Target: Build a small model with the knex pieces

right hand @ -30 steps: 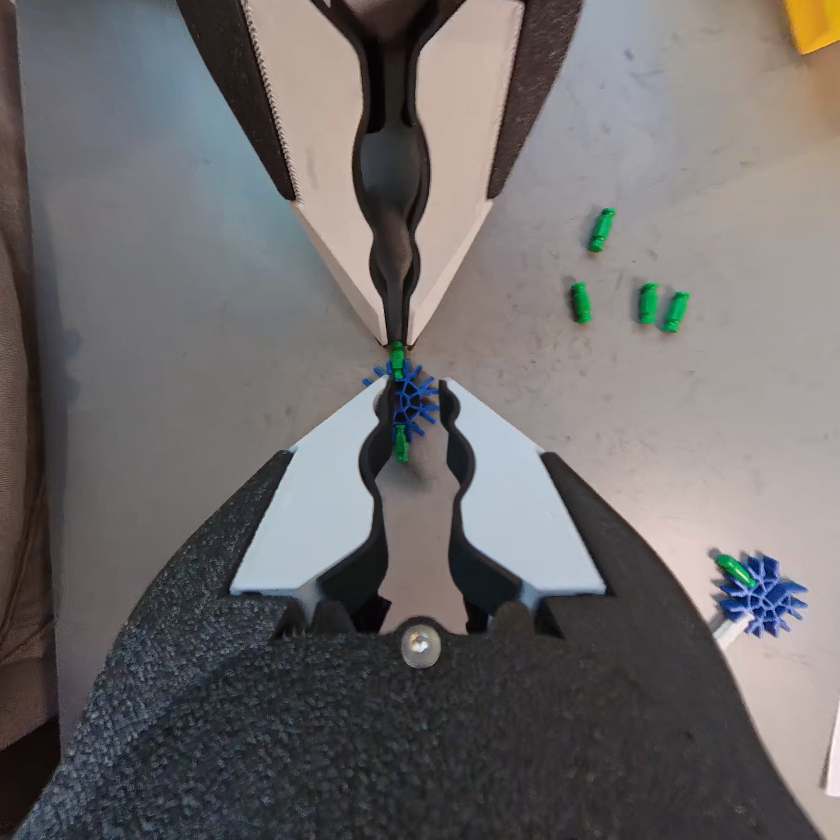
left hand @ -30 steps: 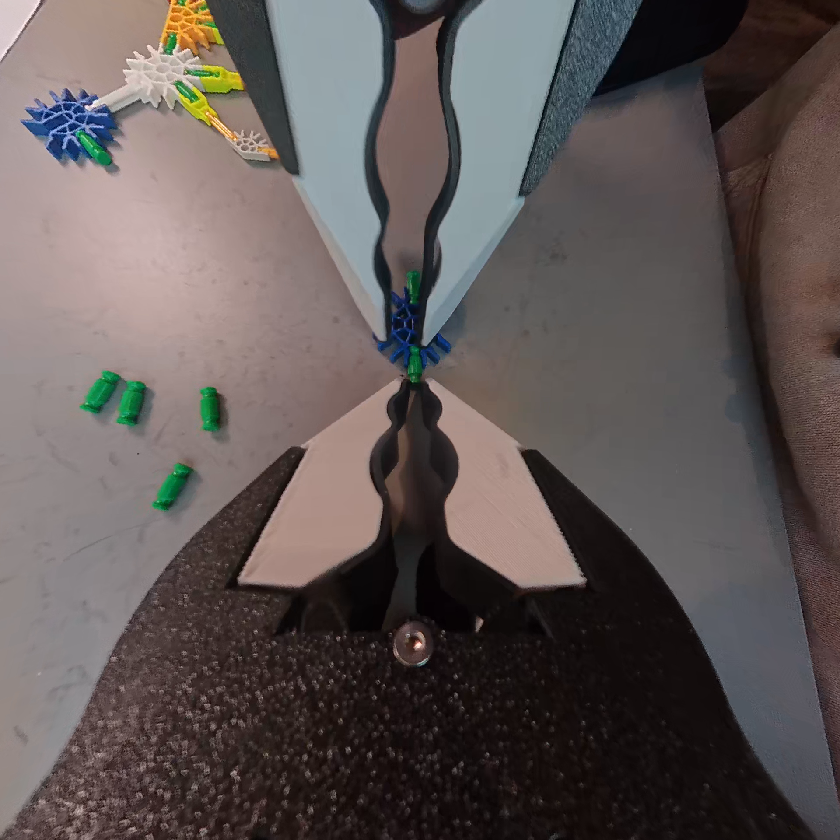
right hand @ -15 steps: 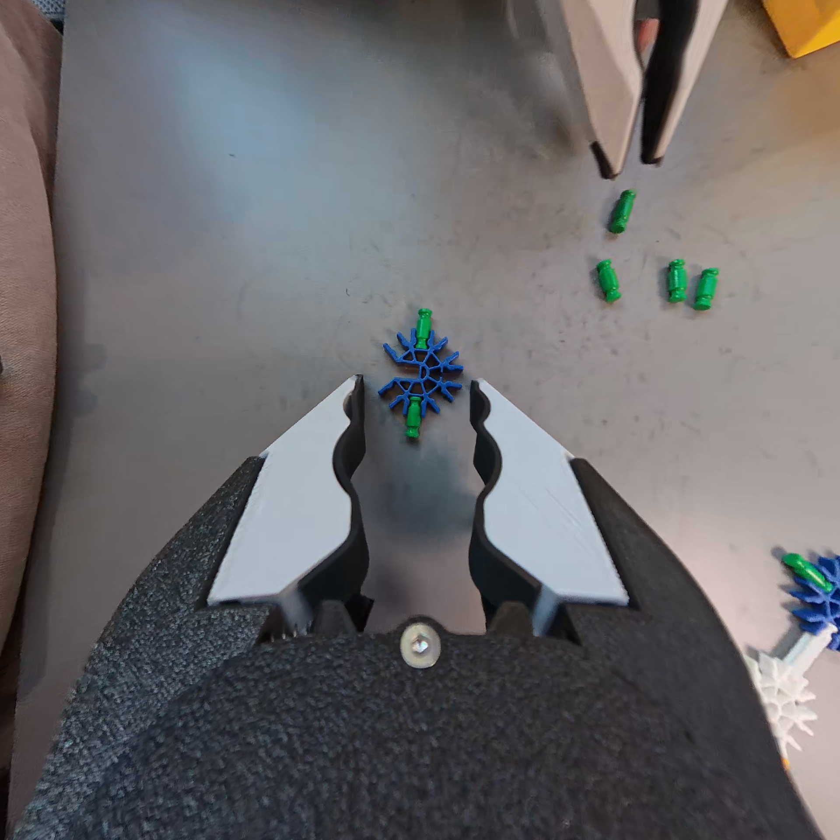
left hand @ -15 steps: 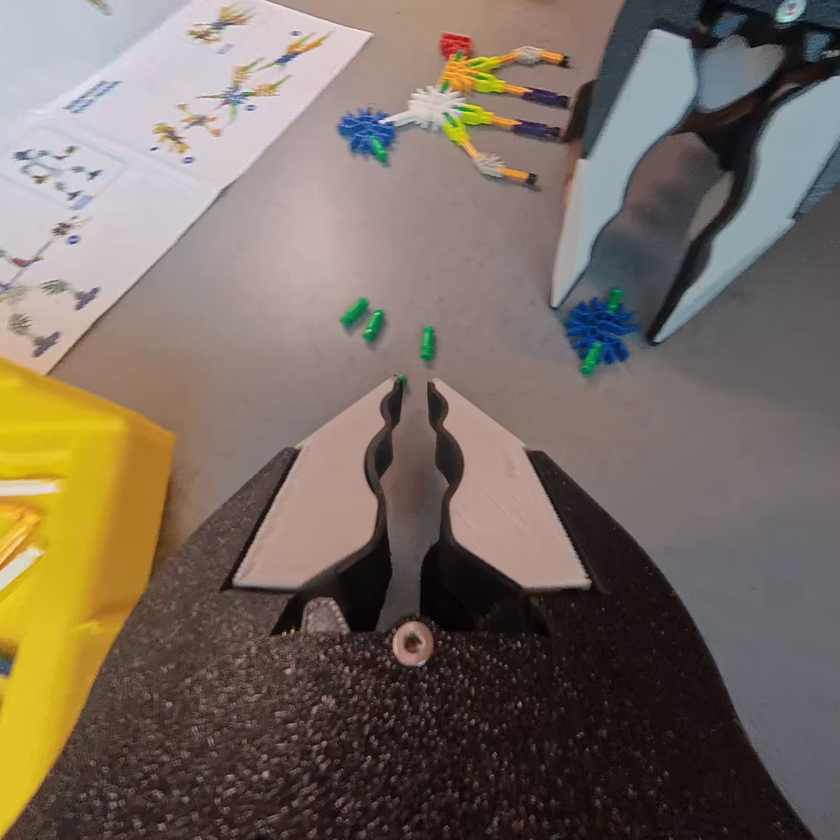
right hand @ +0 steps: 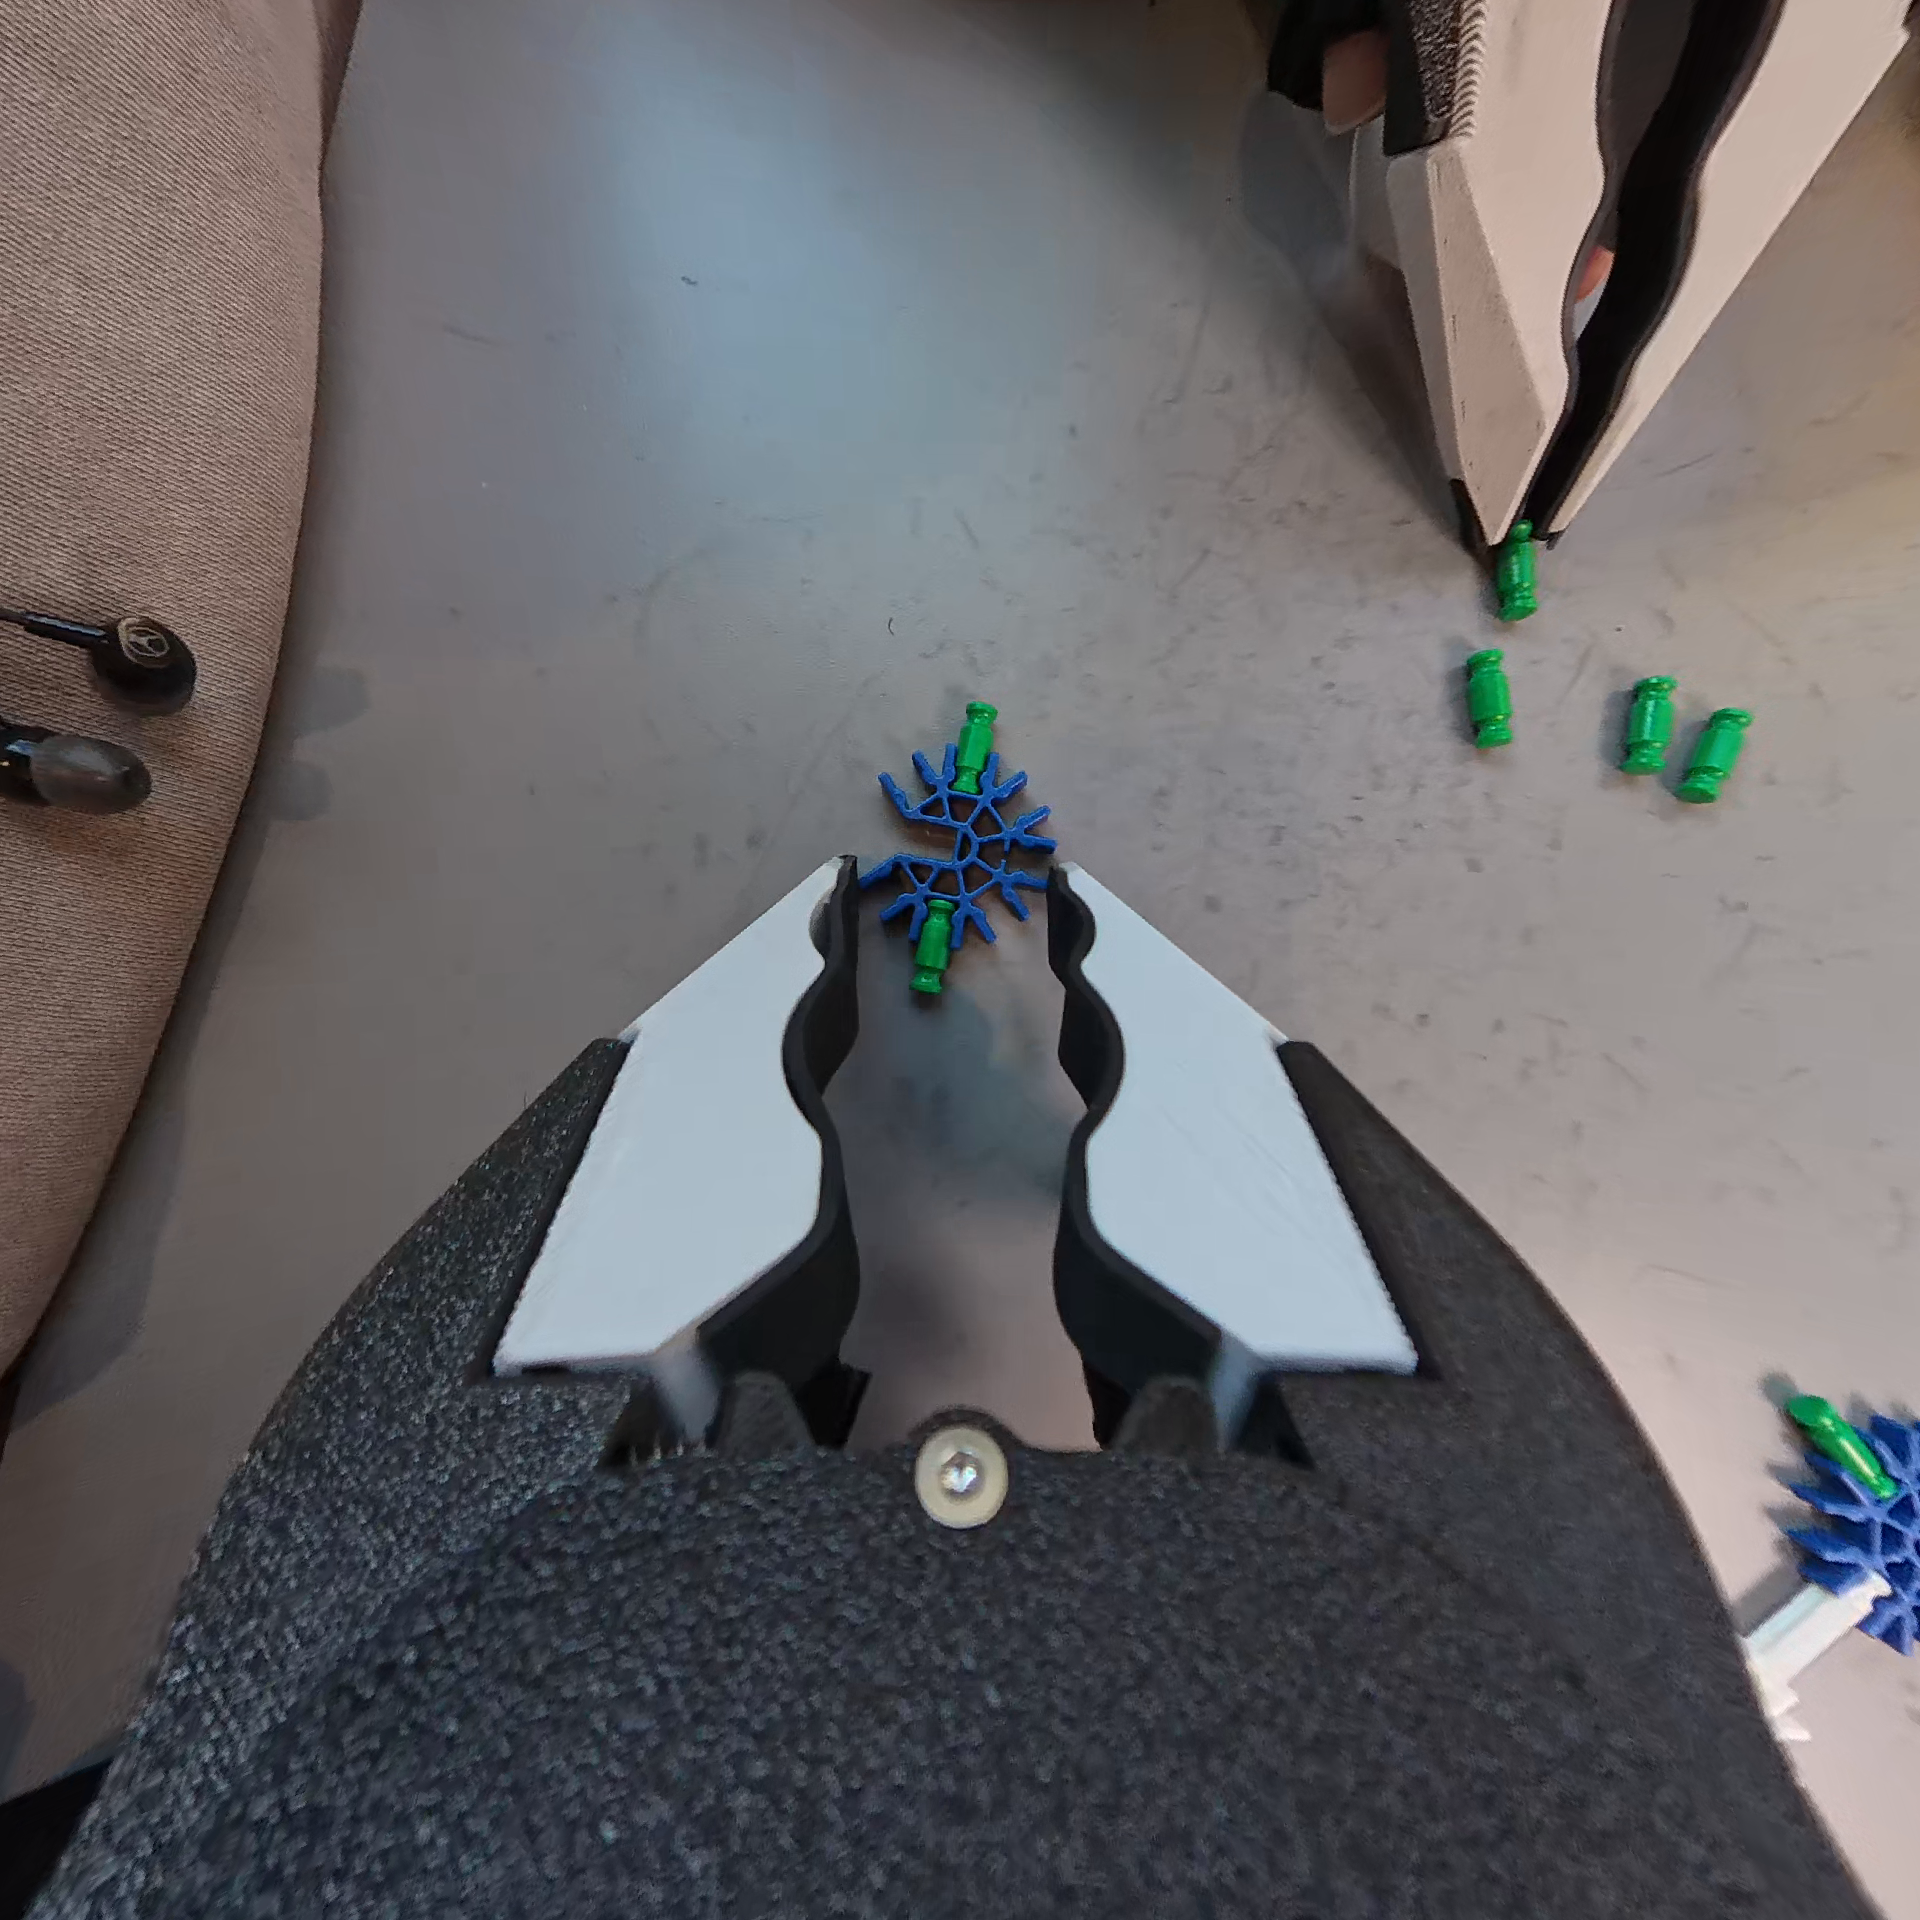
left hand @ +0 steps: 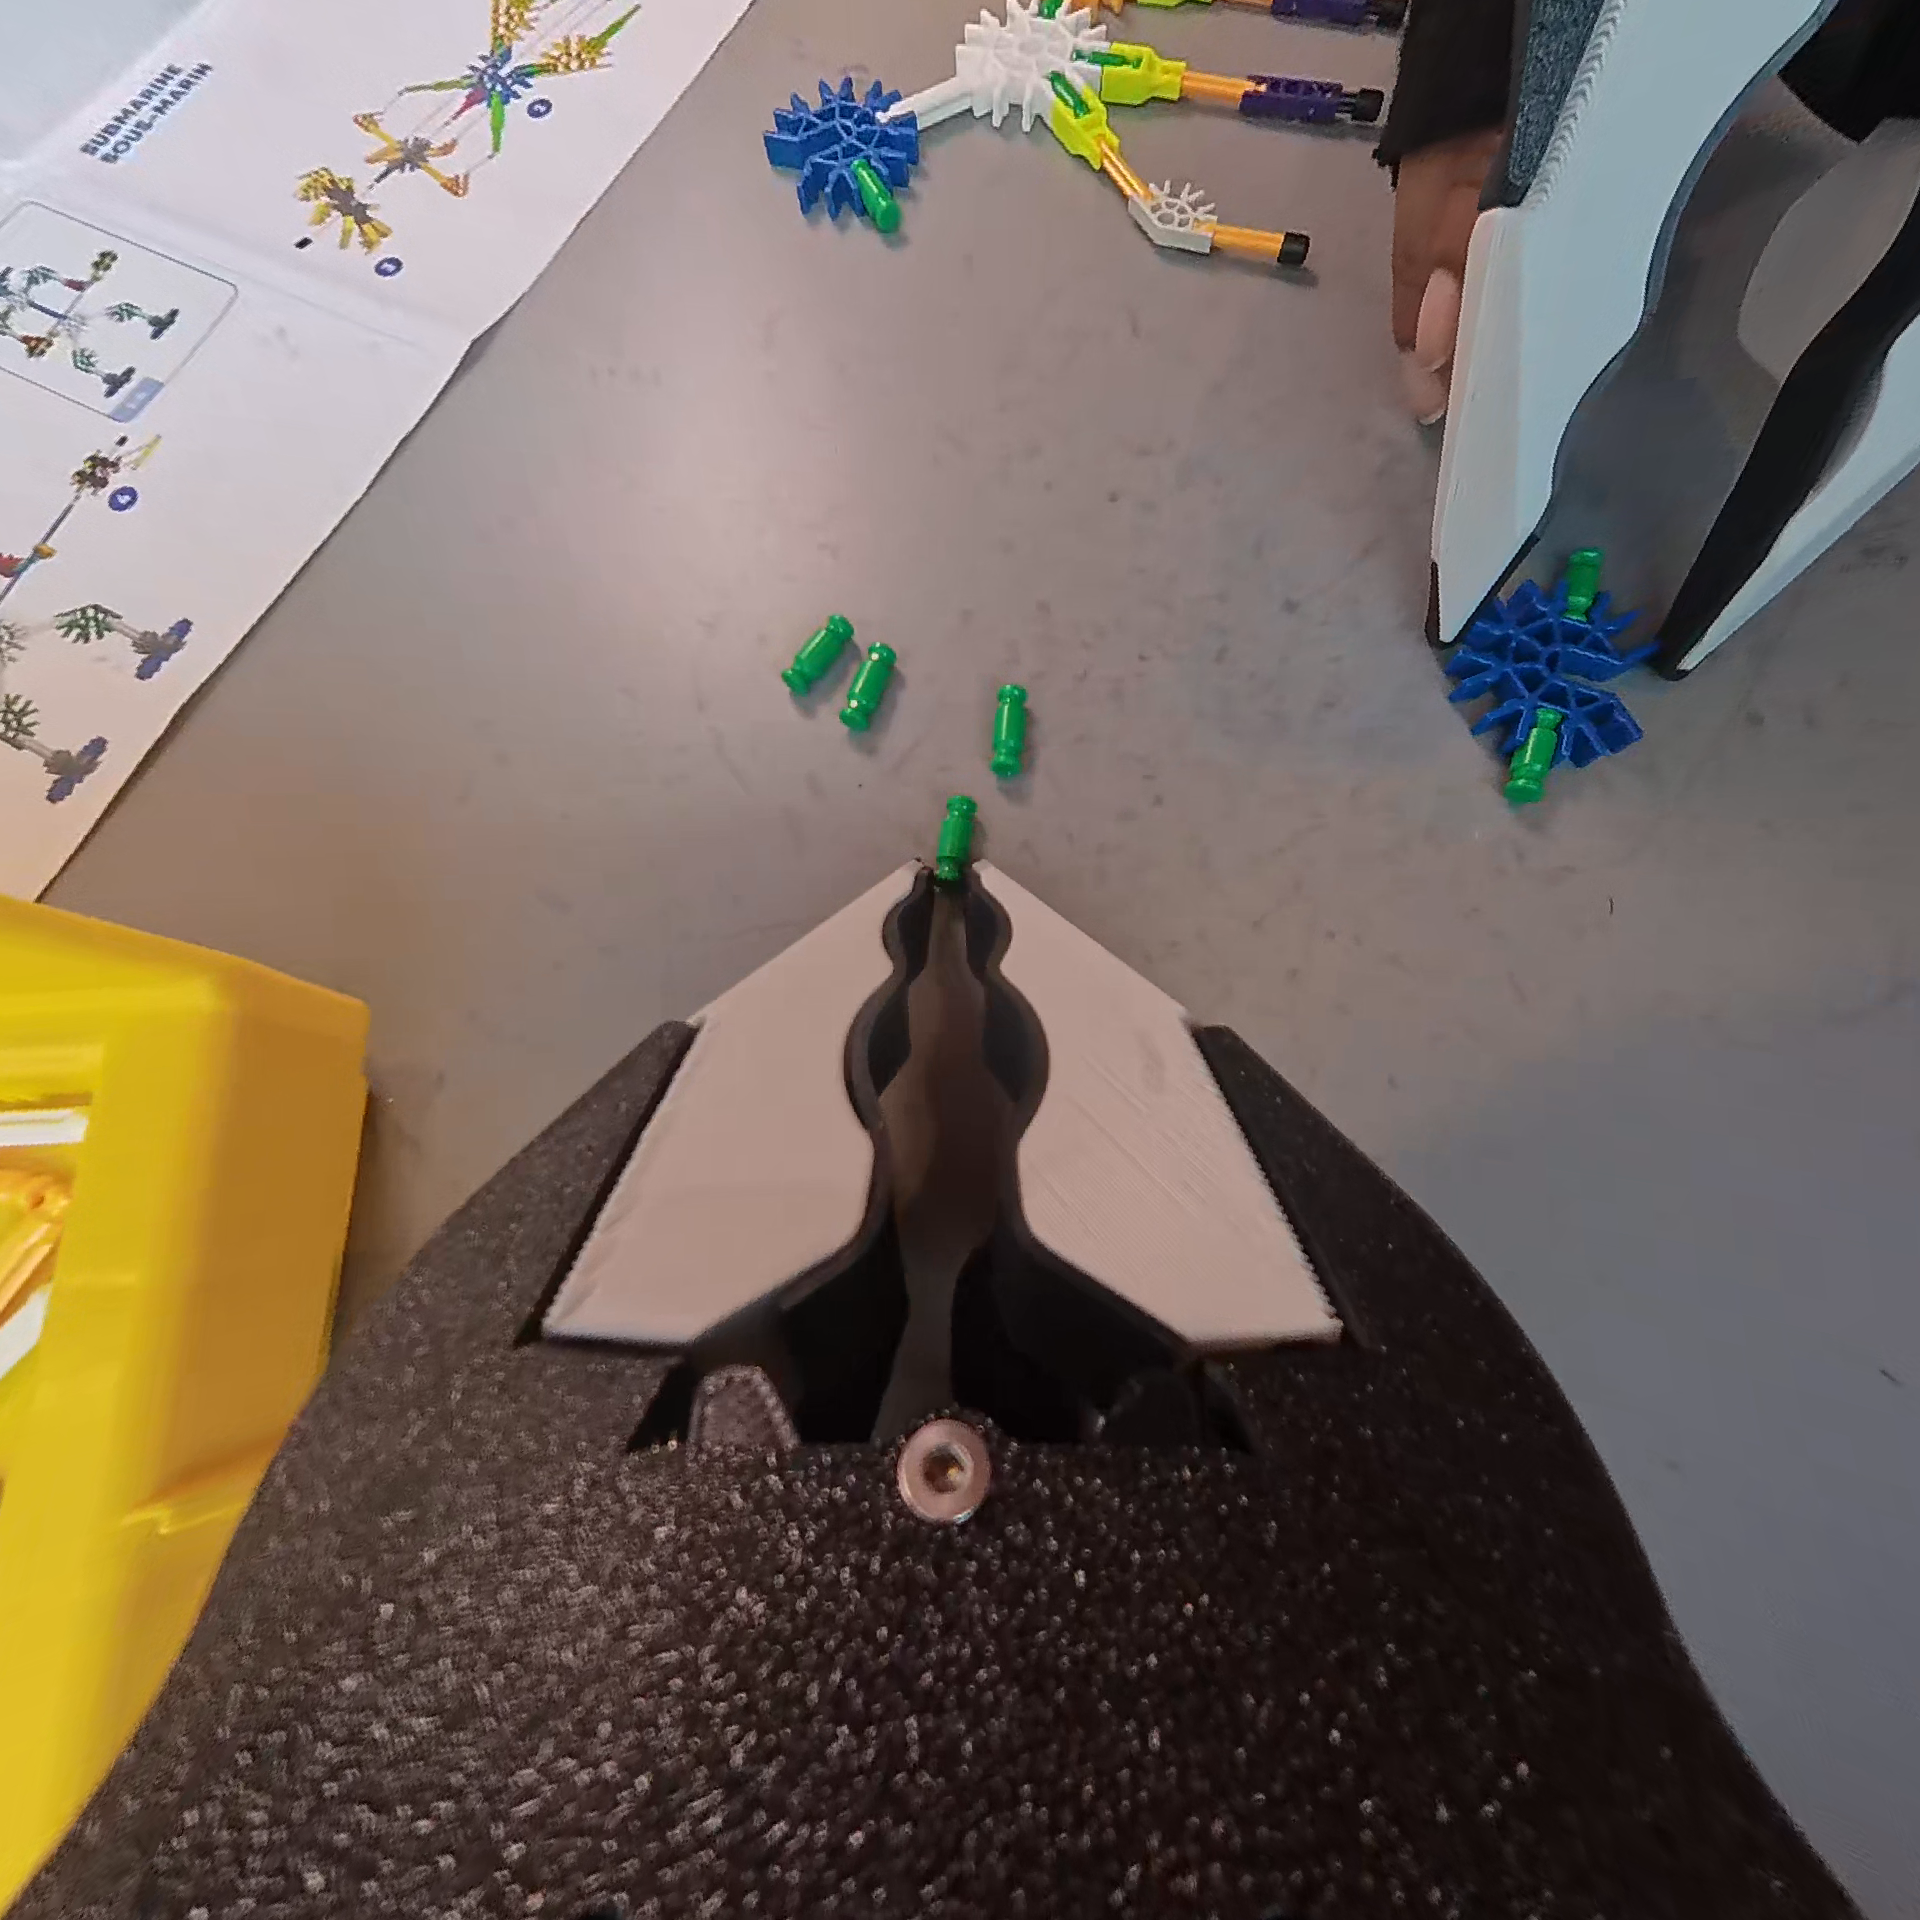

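My left gripper [left hand: 948,871] is shut on the end of a small green rod [left hand: 954,831] that lies on the grey table and sticks out past the tips. It also shows in the right wrist view [right hand: 1507,535], pinching that rod [right hand: 1515,577]. My right gripper [right hand: 954,878] is open, with its tips on either side of a flat blue snowflake connector [right hand: 961,842] that lies on the table with two green rods plugged in. In the left wrist view the right gripper [left hand: 1564,649] stands over this connector [left hand: 1543,675].
Three loose green rods [left hand: 868,686] lie just beyond my left gripper. A partly built model [left hand: 1023,62] and an instruction sheet [left hand: 260,260] lie farther off. A yellow bin [left hand: 156,1195] stands at the left. Earphones [right hand: 135,665] rest on beige fabric at the table's edge. The partly built model [left hand: 1023,62] is about 20 cm from both grippers' fingertips.
The grippers pulled apart from the blue connector. The right gripper opened and left it on the table. The left gripper moved to the loose green rods and shut on one.
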